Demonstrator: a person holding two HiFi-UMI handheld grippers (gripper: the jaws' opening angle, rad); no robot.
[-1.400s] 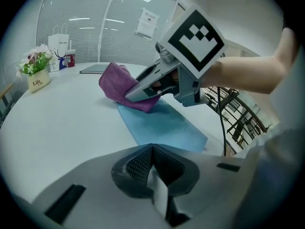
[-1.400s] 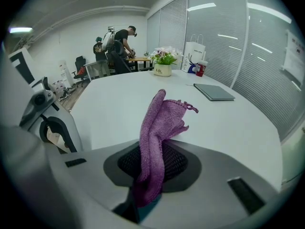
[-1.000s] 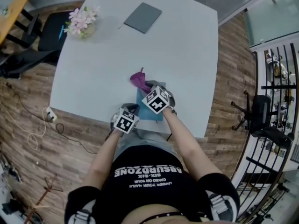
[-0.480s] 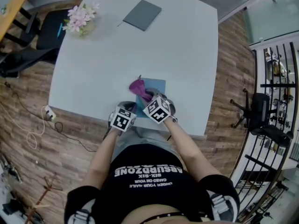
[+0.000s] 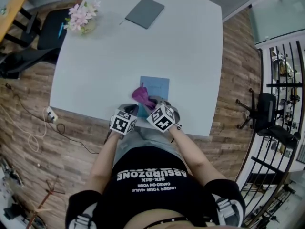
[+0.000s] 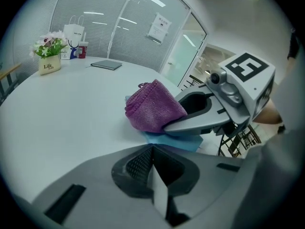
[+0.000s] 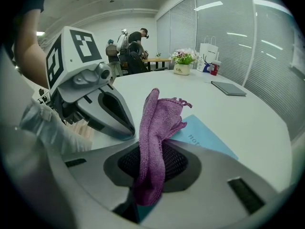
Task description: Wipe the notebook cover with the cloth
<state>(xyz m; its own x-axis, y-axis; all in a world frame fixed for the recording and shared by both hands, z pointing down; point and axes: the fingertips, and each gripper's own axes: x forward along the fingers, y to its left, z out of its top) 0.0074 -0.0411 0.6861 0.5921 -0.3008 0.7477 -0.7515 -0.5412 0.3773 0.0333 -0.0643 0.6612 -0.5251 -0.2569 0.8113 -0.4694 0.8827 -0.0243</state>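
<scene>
A light blue notebook (image 5: 156, 86) lies flat near the table's front edge. My right gripper (image 7: 152, 144) is shut on a purple cloth (image 7: 162, 113). The cloth bunches up from the jaws and drapes onto the notebook's (image 7: 205, 137) near left part. In the head view the cloth (image 5: 142, 95) sits at the notebook's near left corner with the right gripper (image 5: 153, 105) just behind it. My left gripper (image 6: 151, 149) is shut, its tips at the notebook's (image 6: 181, 142) near edge. Whether it pinches the cover is unclear. It sits close beside the right gripper (image 6: 174, 124).
A dark grey notebook (image 5: 145, 13) lies at the table's far side, and a pot of pink flowers (image 5: 80, 17) stands at the far left corner. White bags (image 7: 208, 54) stand behind them. People stand at a desk in the background (image 7: 128, 46). The table edge (image 5: 190, 133) is close.
The right gripper has drawn the cloth back toward me across the notebook, so more of the blue cover shows. The left gripper shifted slightly nearer and stayed shut.
</scene>
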